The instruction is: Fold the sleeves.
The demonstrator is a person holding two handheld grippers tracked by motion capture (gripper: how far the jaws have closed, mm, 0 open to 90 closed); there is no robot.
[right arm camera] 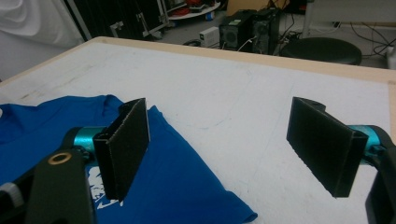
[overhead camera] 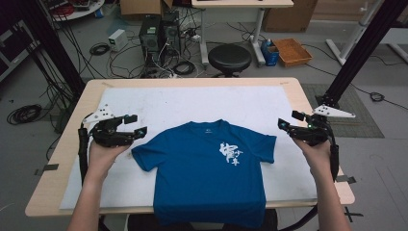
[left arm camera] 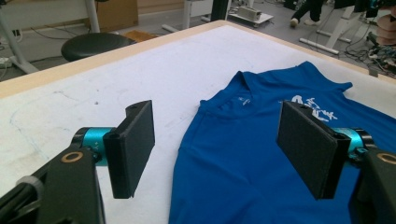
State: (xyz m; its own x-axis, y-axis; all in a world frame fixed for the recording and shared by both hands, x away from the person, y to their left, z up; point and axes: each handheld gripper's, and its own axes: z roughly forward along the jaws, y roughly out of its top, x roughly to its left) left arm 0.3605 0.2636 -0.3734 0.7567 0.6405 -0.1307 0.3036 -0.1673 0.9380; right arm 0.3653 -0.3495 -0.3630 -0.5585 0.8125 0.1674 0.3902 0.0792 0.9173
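My left gripper (overhead camera: 136, 125) has its jaws spread wide with nothing between them. In the left gripper view one jaw hangs over bare white table covering (left arm camera: 140, 70) and the other over the blue T-shirt (left arm camera: 243, 158), so the gap sits above the edge of the shirt near its sleeve. I can't tell from that view whether the jaws touch the cloth; they look to be just above it.

My right gripper (overhead camera: 289, 121) is likewise released, jaws far apart and holding nothing. In the right gripper view its near-side jaw stands over the T-shirt's (right arm camera: 177, 182) other sleeve, and the far jaw stands over bare covering (right arm camera: 243, 93).

Between the two grippers the T-shirt (overhead camera: 207, 168) lies flat, front up, with a white printed mark (overhead camera: 230, 154) on the chest and the collar pointing away from me. Its sleeves reach out toward each pair of jaws, the left sleeve tip just beside my left gripper, the right sleeve near my right one. The hem hangs over the near edge of the table (overhead camera: 67, 139).

Beyond the jaws, past the far edge of the table, I see a black round stool (overhead camera: 229, 57), computer towers (overhead camera: 159, 33) among loose cables on the floor, and an orange tray (overhead camera: 292, 51).
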